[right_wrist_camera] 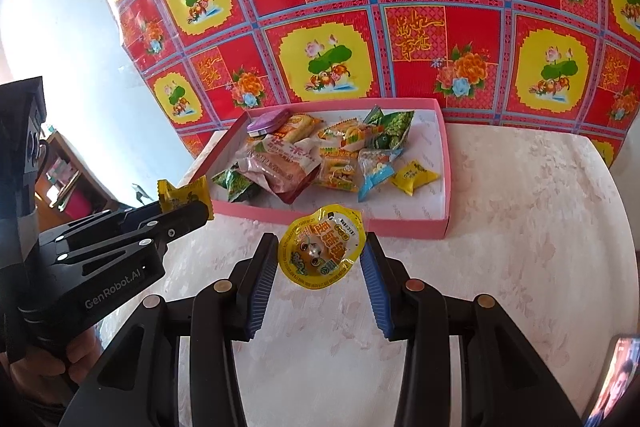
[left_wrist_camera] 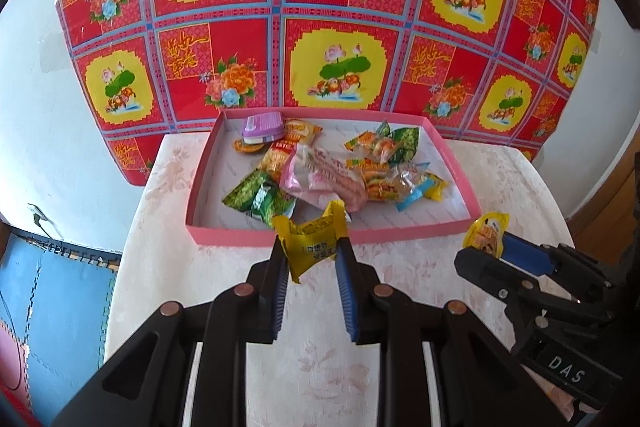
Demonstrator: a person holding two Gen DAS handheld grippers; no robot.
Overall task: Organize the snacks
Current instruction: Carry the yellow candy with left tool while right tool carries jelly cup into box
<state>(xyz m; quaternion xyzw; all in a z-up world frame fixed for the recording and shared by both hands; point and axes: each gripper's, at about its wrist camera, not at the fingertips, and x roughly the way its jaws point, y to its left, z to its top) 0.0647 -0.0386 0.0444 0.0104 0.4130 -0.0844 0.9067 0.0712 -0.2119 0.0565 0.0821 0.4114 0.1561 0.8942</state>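
A shallow pink box sits on the table and holds several snack packets. My left gripper is shut on a yellow snack packet and holds it just above the box's near wall; it also shows in the right wrist view. My right gripper is shut on a round yellow snack pouch and holds it above the table in front of the box. That pouch also shows in the left wrist view, right of the box.
The table has a pale floral cloth. A red and yellow patterned cloth hangs on the wall behind. A blue floor mat lies left of the table. A phone screen shows at lower right.
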